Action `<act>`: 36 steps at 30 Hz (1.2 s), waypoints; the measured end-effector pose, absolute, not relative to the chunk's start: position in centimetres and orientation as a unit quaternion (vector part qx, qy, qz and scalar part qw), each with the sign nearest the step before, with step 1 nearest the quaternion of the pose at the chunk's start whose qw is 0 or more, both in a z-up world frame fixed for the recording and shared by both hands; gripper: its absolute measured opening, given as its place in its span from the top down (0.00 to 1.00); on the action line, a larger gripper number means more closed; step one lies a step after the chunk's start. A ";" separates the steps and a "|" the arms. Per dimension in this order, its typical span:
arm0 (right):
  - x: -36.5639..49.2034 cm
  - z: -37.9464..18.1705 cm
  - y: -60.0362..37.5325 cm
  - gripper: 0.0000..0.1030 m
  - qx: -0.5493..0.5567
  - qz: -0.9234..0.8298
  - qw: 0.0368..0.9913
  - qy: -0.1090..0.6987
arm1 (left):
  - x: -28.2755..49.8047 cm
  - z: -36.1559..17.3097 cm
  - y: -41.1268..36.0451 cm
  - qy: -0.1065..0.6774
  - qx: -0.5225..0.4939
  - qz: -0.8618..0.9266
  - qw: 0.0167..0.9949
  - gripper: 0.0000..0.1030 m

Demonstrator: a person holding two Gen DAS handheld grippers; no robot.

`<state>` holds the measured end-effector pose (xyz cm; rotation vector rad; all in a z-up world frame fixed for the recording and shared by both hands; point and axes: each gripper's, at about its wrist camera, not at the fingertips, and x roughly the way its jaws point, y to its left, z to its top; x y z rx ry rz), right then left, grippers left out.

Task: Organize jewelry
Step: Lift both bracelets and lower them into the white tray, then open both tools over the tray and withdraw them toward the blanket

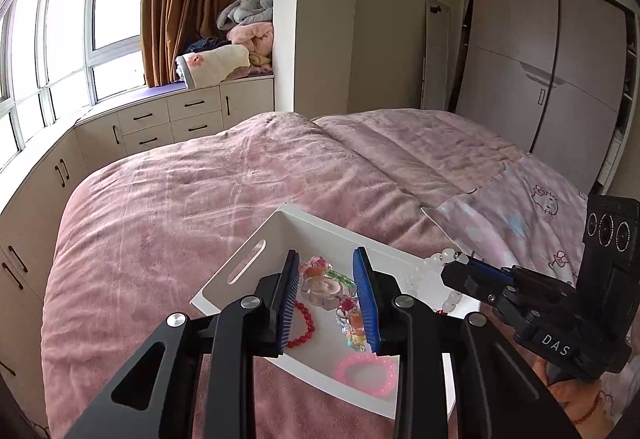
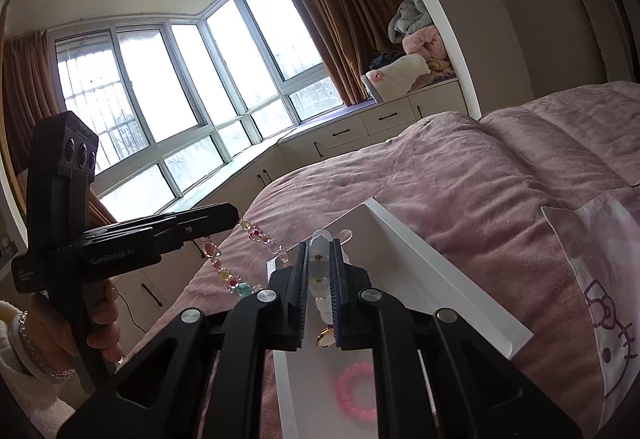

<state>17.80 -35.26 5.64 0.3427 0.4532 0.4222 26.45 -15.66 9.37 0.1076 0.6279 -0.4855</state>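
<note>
Over the white tray [image 1: 304,227] on the bed [image 1: 180,199], the left hand-held gripper [image 1: 326,291] clamps a colourful bracelet [image 1: 324,285] while the right hand-held gripper [image 2: 323,279] pinches a white bead bracelet [image 2: 322,251], both lifted clear for sorting.

Both wrist-mounted, close above the white tray [image 1: 280,227] on the bed [image 1: 168,207] (shared lower centre), facing the windows [image 2: 160,87].

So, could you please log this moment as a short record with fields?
surface: pink bedspread
tray: white tray on the bed
left hand-held gripper: shut on the multicoloured bead bracelet, which hangs from it
right hand-held gripper: shut on the white bead bracelet
in tray: red bead bracelet, pink bracelet
</note>
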 end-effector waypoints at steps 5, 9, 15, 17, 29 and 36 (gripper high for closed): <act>19.3 4.1 -35.7 0.90 0.171 0.196 0.932 0.251 | 29.8 7.4 -17.6 0.334 0.064 -0.227 0.912 0.68; 20.2 3.3 -35.7 0.90 0.158 0.184 0.932 0.269 | 32.4 4.6 -19.4 0.363 0.091 -0.215 0.902 0.68; 21.6 1.3 -35.7 0.89 0.159 0.180 0.920 0.309 | 35.6 0.7 -21.0 0.401 0.114 -0.193 0.888 0.68; 21.9 0.7 -35.4 0.89 0.156 0.182 0.917 0.320 | 36.4 -0.6 -21.4 0.414 0.127 -0.180 0.883 0.68; 21.7 0.6 -34.4 0.88 0.133 0.180 0.920 0.322 | 36.1 -2.2 -21.3 0.407 0.147 -0.141 0.891 0.34; 19.5 2.8 -33.7 0.51 0.102 0.166 0.948 0.252 | 33.0 3.0 -18.2 0.321 0.143 -0.125 0.928 0.09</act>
